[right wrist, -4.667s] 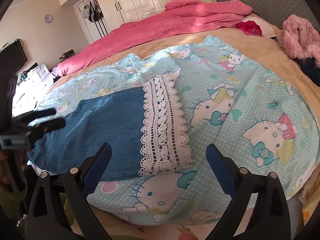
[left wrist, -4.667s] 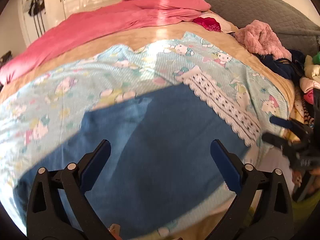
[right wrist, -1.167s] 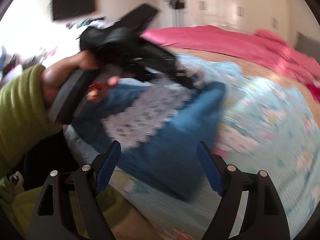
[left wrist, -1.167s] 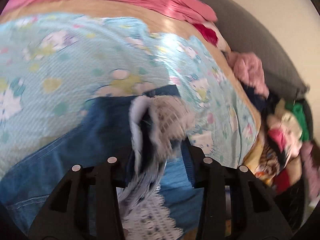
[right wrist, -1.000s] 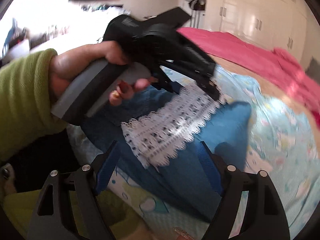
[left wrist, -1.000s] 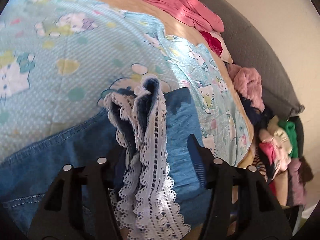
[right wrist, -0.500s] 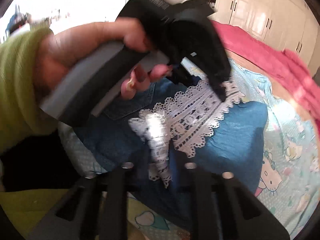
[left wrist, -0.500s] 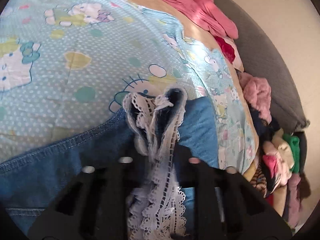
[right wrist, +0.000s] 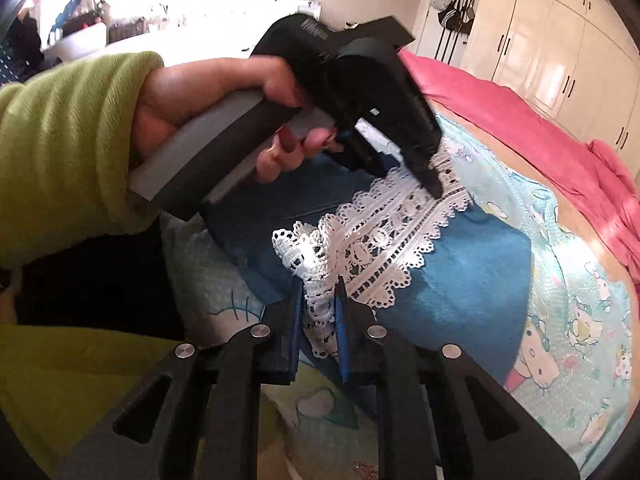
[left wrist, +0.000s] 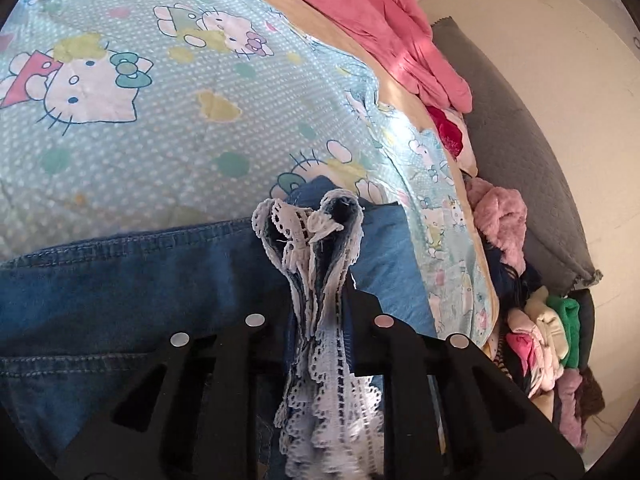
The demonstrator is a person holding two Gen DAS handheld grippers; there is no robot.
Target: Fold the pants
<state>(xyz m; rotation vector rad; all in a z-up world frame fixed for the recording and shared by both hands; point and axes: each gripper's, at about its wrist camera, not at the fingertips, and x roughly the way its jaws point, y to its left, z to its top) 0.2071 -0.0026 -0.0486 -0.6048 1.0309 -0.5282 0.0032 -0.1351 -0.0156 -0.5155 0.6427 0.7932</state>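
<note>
On the cartoon-print bedspread (left wrist: 168, 128) lie the denim pants (left wrist: 120, 288), waistband running toward nine o'clock in the left wrist view, with the lace hem (right wrist: 384, 232) of the legs doubled back over the blue cloth.

Both tongs are clenched on that hem. The left gripper (left wrist: 320, 312) pinches a bunched ridge of lace and denim that stands up at twelve o'clock from its jaws. The right gripper (right wrist: 318, 300) nips the near corner of the lace, the trim gathered between its blue pads.

To do this fold well, I would judge that the two grips should travel together at one height, keeping the hem taut between them so the lace edge stays straight, then lay it square on the waistband before letting go. The bunching in each jaw suggests several layers are caught; a slow lift would show whether the lower layer drags along.

From the right wrist view, the left hand (right wrist: 224, 120), in a lime-green sleeve (right wrist: 68, 148), grips its grey handle at ten o'clock, the tool angled downward with its tips on the lace's far end. A pink quilt (left wrist: 360, 12) lies beyond.
</note>
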